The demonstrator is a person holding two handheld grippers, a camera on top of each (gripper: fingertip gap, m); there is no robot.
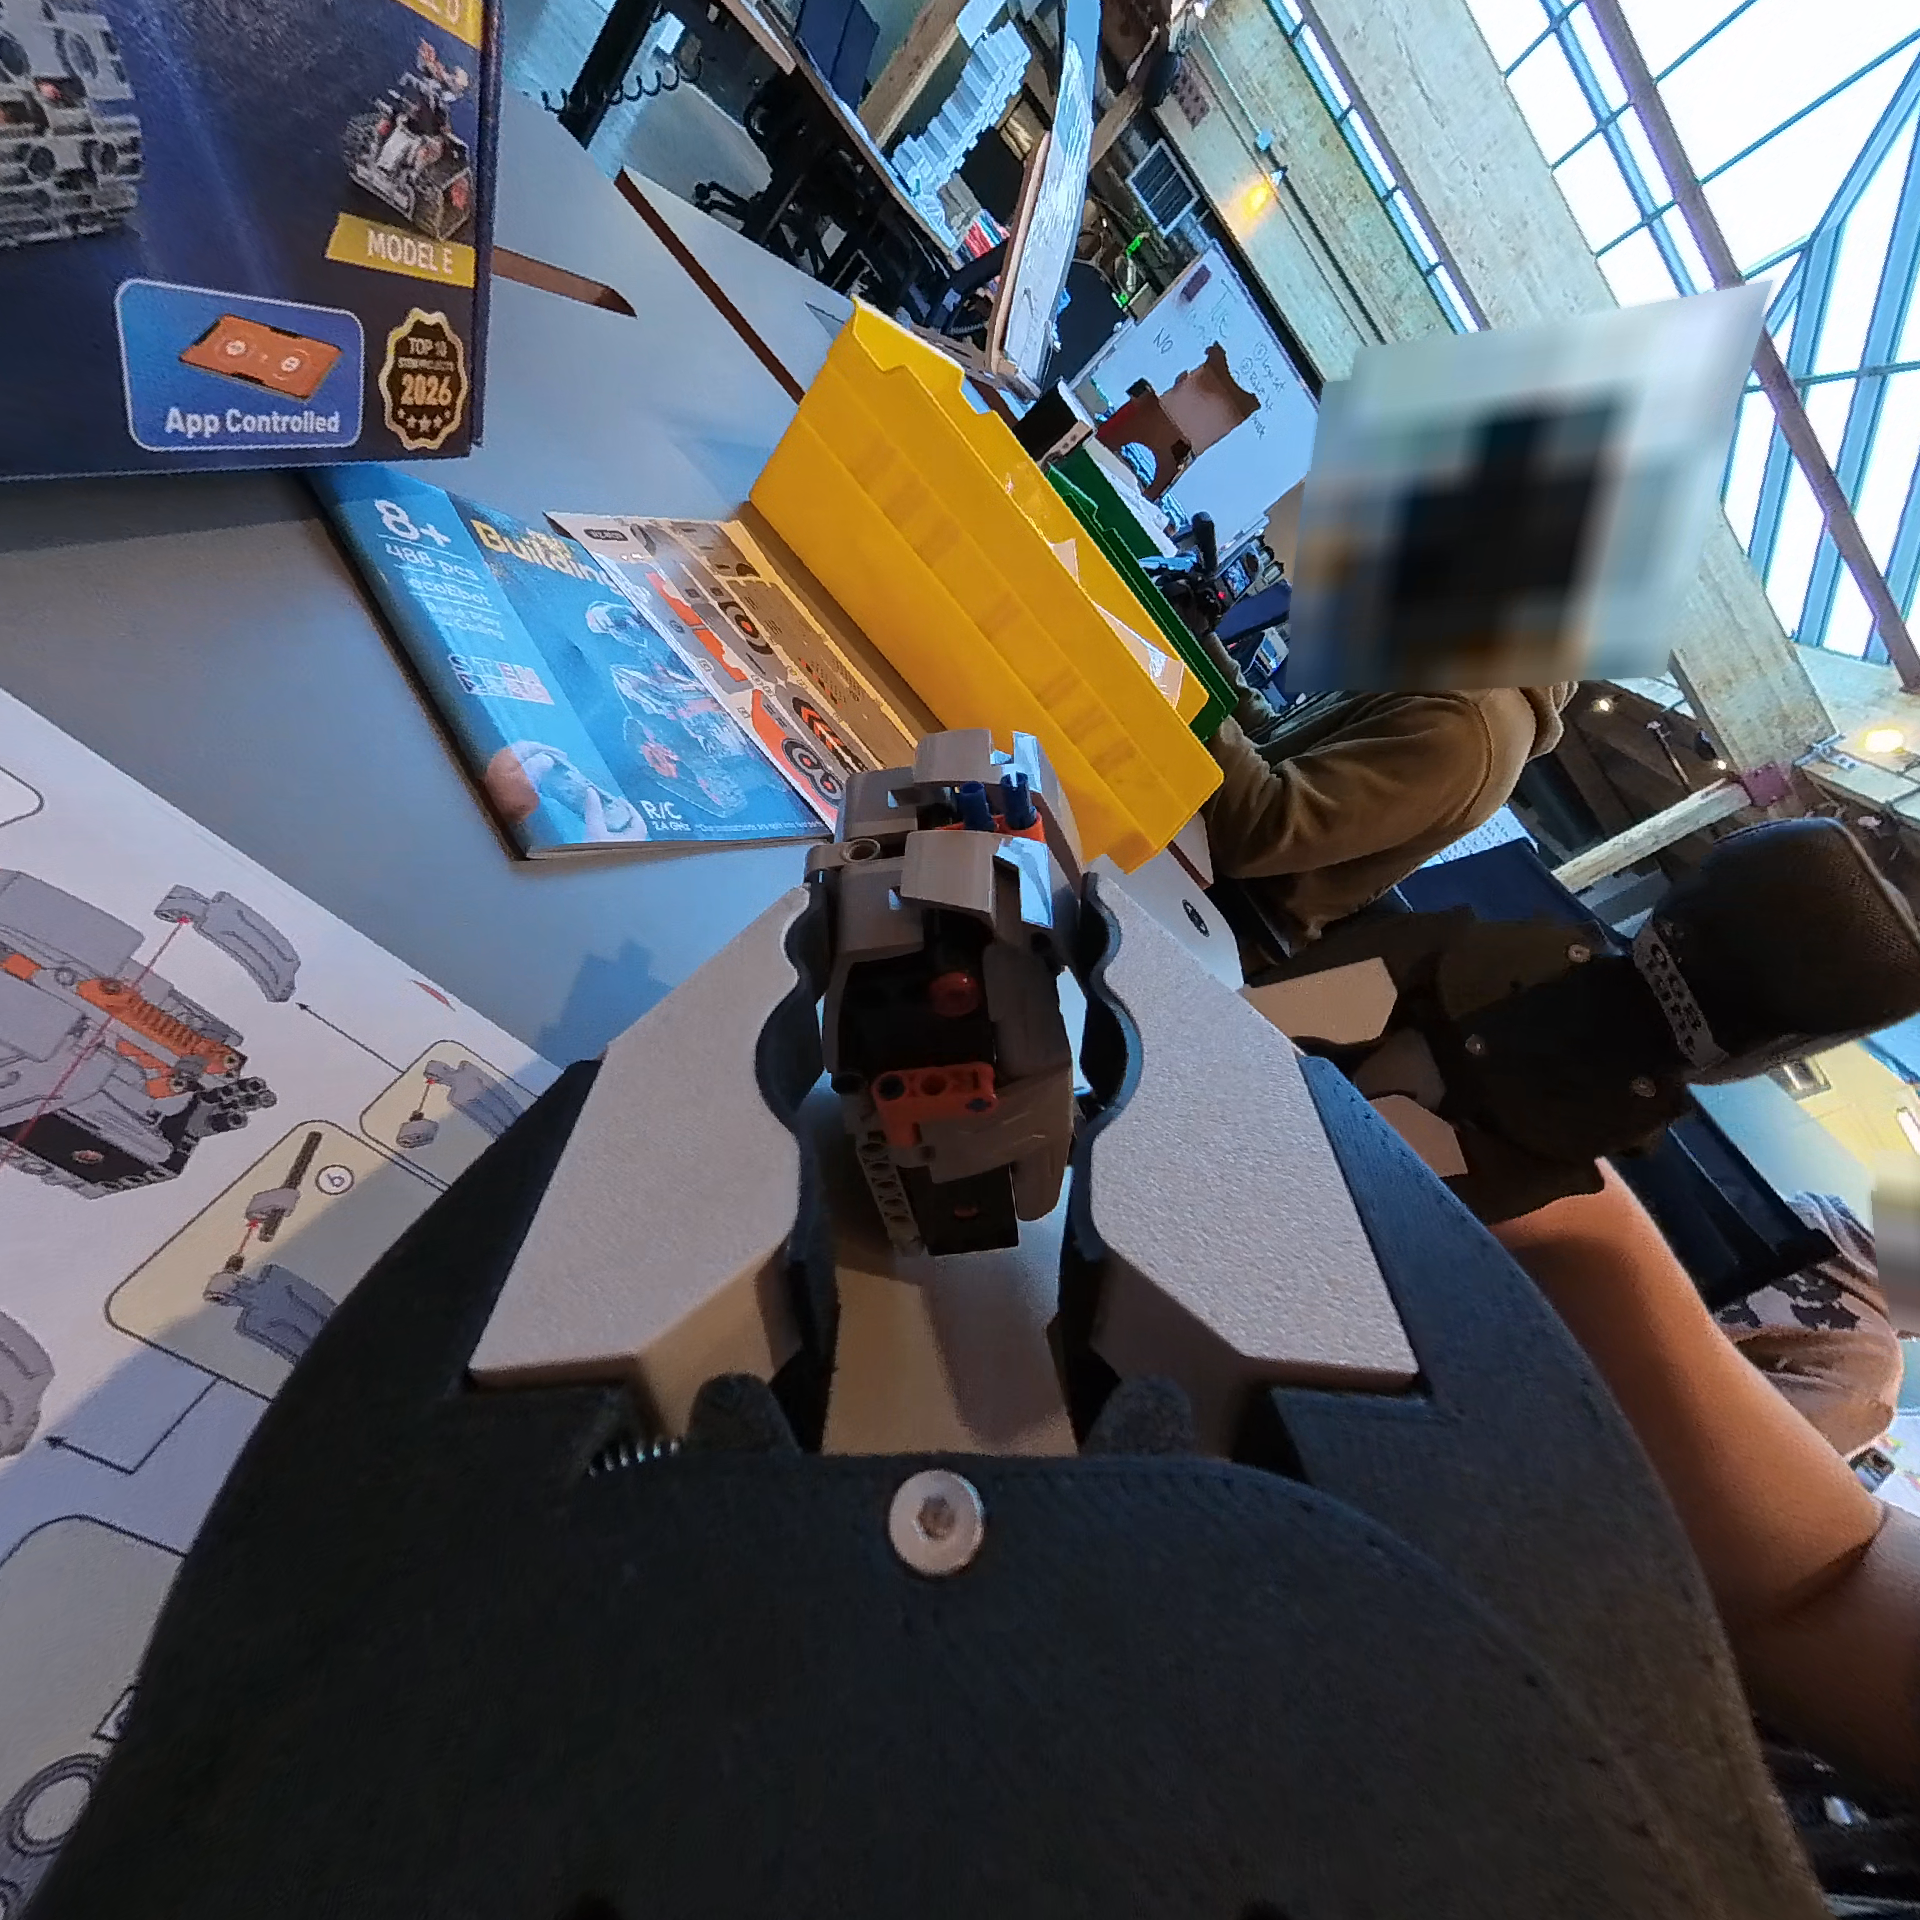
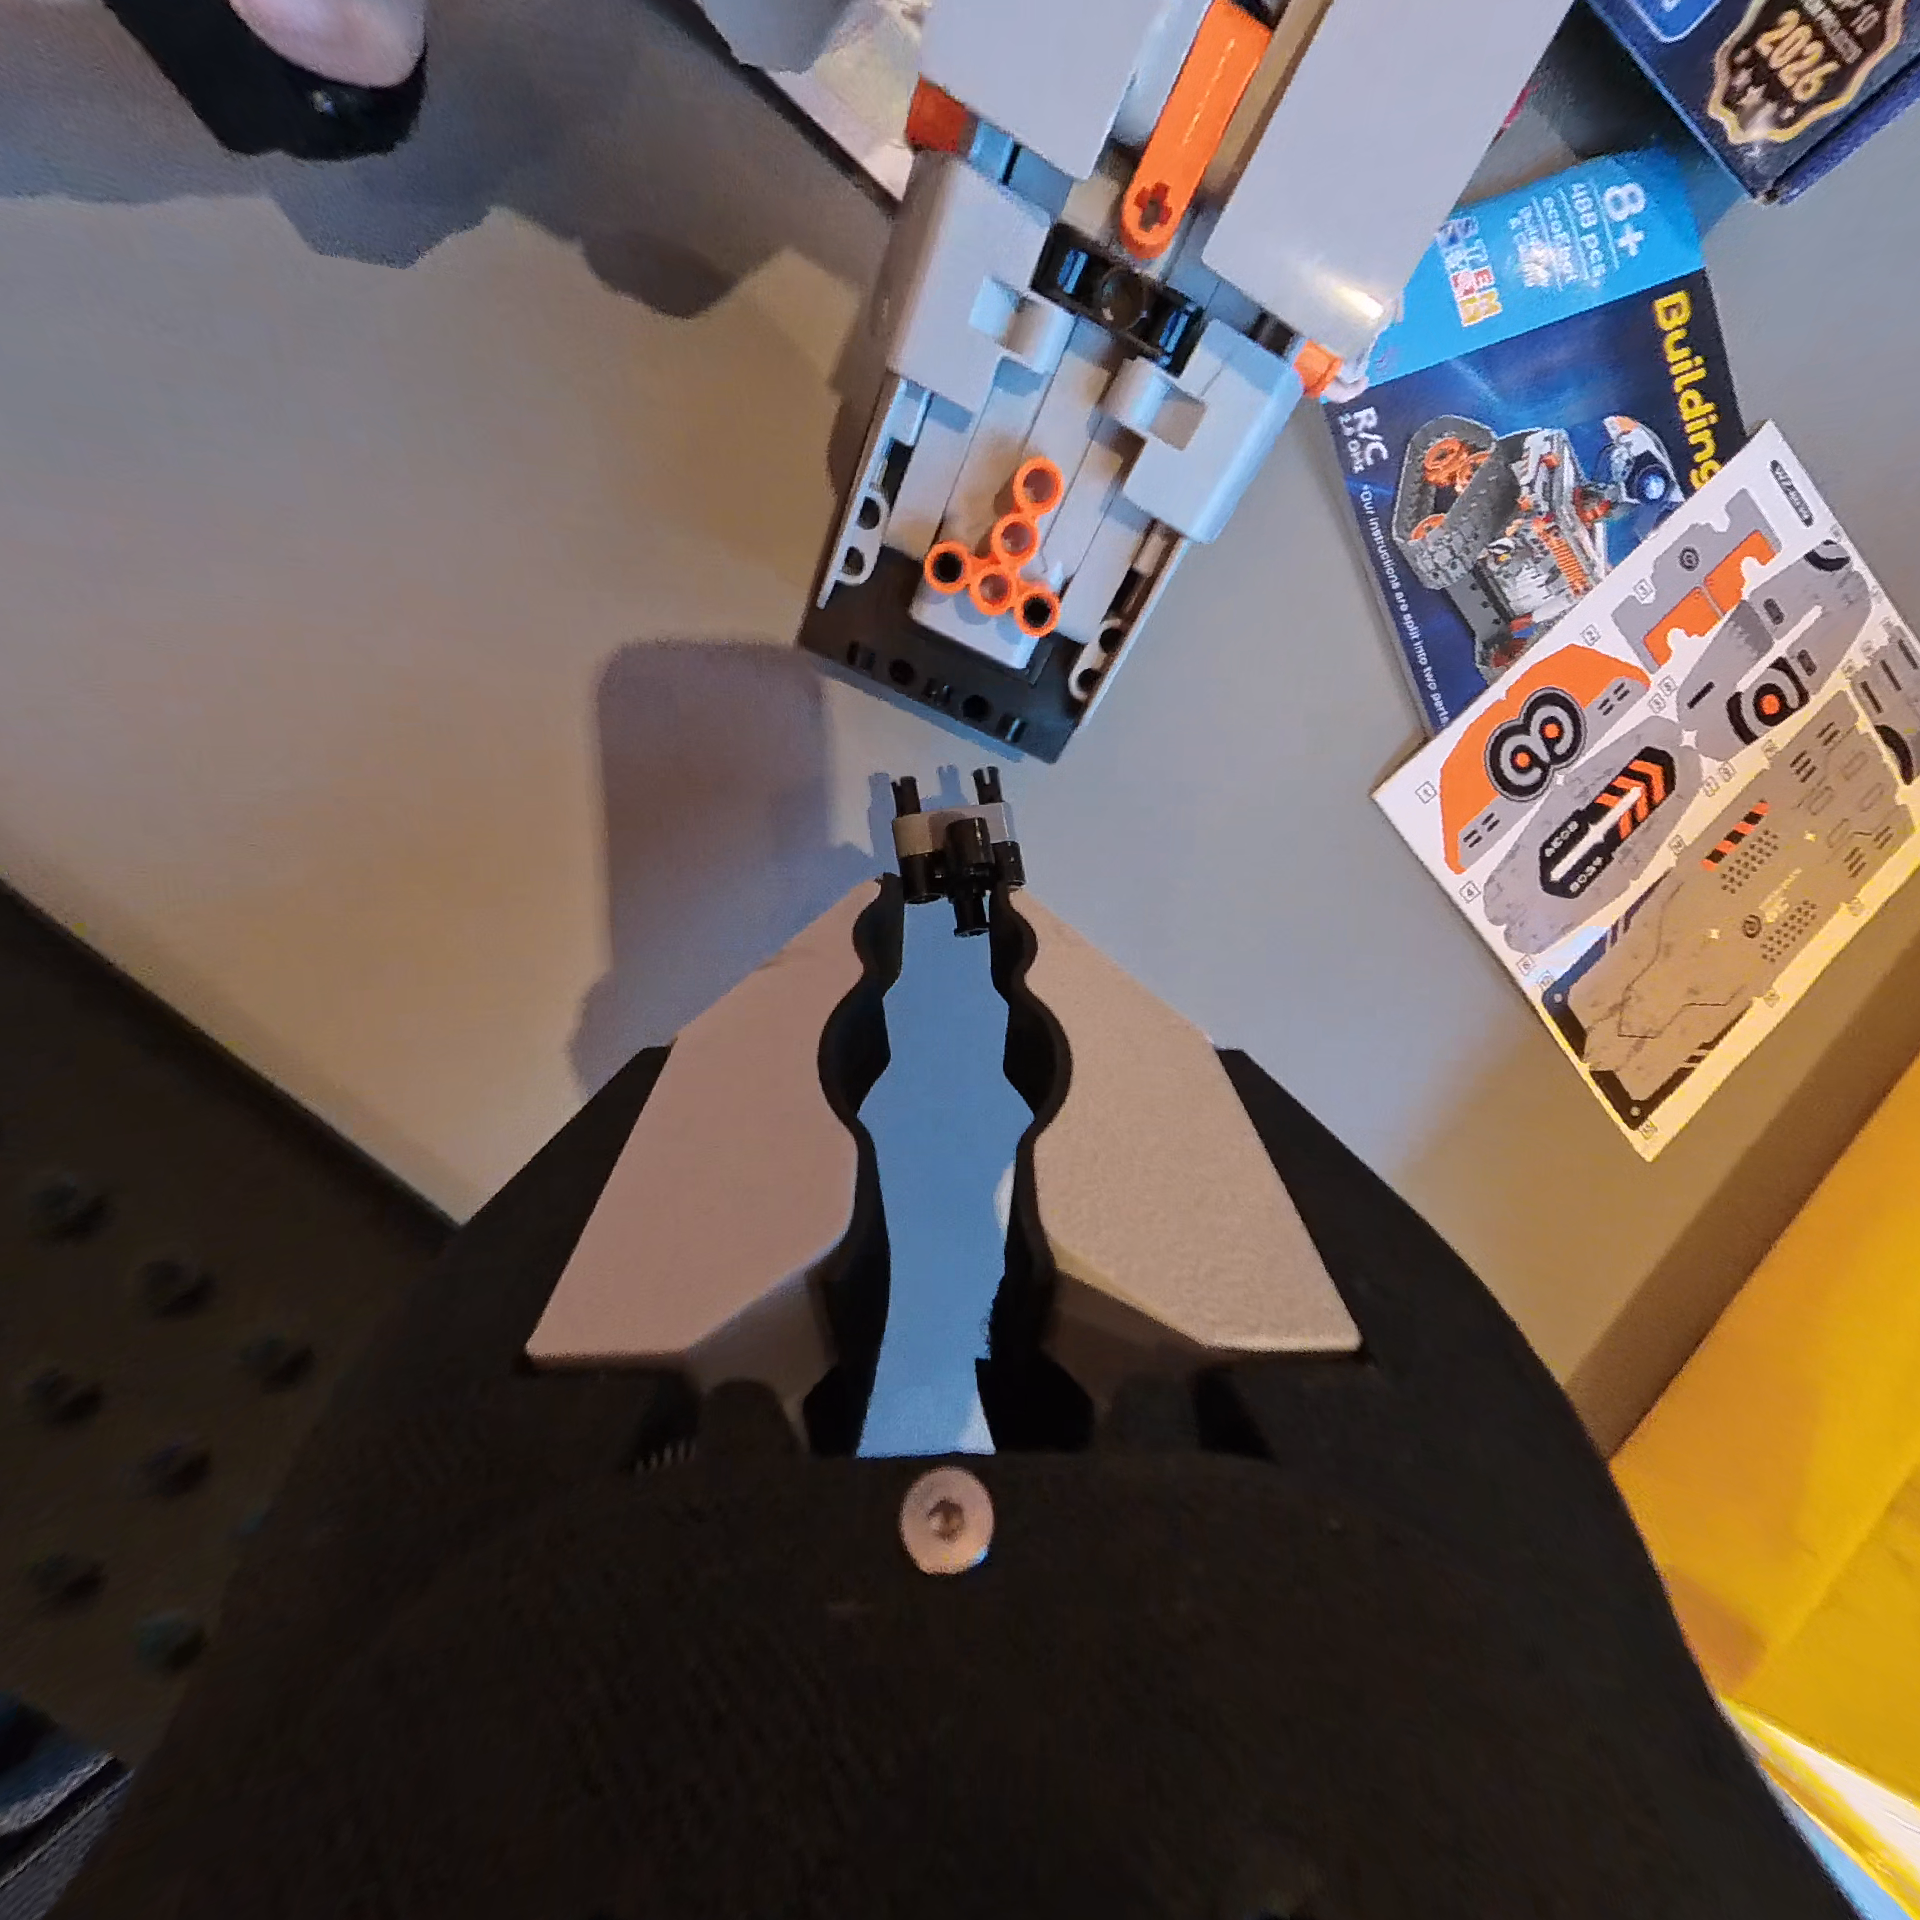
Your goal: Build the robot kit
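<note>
My left gripper [image 1: 940, 914] is shut on a grey, black and orange brick-built model [image 1: 935, 997] and holds it above the table. The same model [image 2: 1049, 436] shows in the right wrist view, held by the left gripper's fingers [image 2: 1340, 166] at the top edge. My right gripper [image 2: 948, 883] is shut on a small black and grey connector piece with pins [image 2: 954, 836], just below the model's black base and apart from it. The right gripper also shows in the left wrist view [image 1: 1382, 1049], to the right of the model.
An open instruction sheet [image 1: 177, 1122] lies at left. A blue booklet [image 1: 561, 675] [image 2: 1538, 416] and a sticker sheet [image 2: 1704, 769] lie on the grey table. A yellow bin [image 1: 987, 613] [image 2: 1787, 1455] and the blue set box [image 1: 239, 229] stand nearby. A person sits beyond the bin. Tip to tip, the grippers are about 12 centimeters apart.
</note>
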